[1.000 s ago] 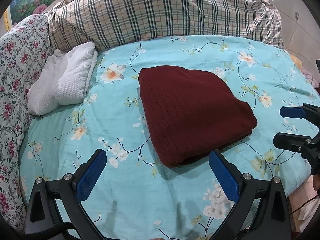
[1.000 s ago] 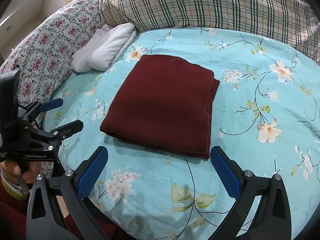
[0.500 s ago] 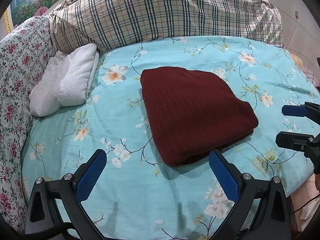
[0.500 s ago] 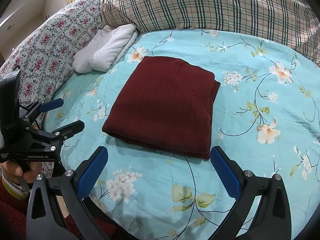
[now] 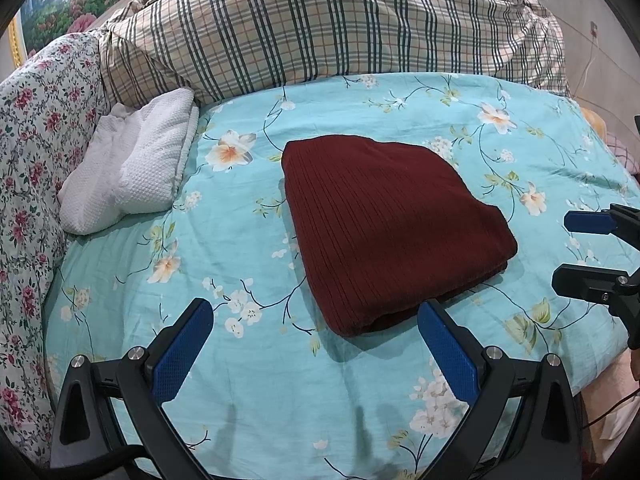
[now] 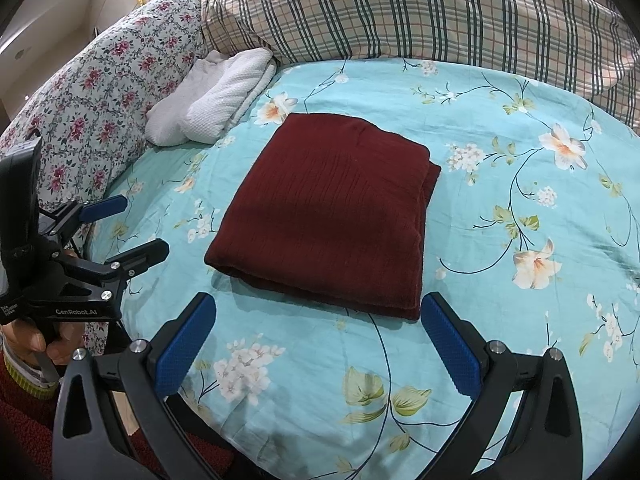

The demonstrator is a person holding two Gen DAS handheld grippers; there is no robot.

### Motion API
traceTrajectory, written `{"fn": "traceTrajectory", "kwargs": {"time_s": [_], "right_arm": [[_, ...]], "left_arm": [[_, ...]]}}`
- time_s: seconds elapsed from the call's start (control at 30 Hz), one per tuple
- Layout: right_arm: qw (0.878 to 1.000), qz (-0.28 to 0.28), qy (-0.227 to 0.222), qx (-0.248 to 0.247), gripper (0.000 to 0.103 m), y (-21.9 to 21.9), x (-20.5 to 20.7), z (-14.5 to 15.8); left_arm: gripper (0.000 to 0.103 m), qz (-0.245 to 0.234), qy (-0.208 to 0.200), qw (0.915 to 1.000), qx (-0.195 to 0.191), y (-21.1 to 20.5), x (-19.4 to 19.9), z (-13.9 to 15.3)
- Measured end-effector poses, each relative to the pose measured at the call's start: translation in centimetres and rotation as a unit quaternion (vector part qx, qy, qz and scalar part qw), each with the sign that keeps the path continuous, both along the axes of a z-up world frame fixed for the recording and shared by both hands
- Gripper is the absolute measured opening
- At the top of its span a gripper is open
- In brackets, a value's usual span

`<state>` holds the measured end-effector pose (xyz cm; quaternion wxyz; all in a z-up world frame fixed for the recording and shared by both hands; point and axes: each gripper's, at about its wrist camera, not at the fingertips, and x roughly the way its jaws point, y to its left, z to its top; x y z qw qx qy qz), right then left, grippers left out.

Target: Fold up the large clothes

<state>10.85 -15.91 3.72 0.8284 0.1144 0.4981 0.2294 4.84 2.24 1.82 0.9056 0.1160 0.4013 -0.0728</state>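
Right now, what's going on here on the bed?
A person holds a two-finger gripper in each hand over a bed with a turquoise floral sheet. A dark red garment lies on it, already folded into a neat rectangle. The left gripper and right gripper are both open and hold nothing, hovering near the garment's front edge. A folded white towel sits off to the side.

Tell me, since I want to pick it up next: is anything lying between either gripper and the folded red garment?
Nothing visible does. Only bare floral sheet lies between the open left gripper and the red garment, and likewise before the open right gripper. The white towel sits off to the side.
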Motion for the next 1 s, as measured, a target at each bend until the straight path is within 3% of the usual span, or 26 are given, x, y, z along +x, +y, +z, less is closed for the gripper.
{"fn": "traceTrajectory", "kwargs": {"time_s": [1.0], "right_arm": [[1.0, 0.0, 0.002, 0.002, 0.102, -0.16, 0.37, -0.18]], "left_arm": [[0.102, -0.006, 0.001, 1.0, 0.003, -0.25, 0.85, 0.05]]}}
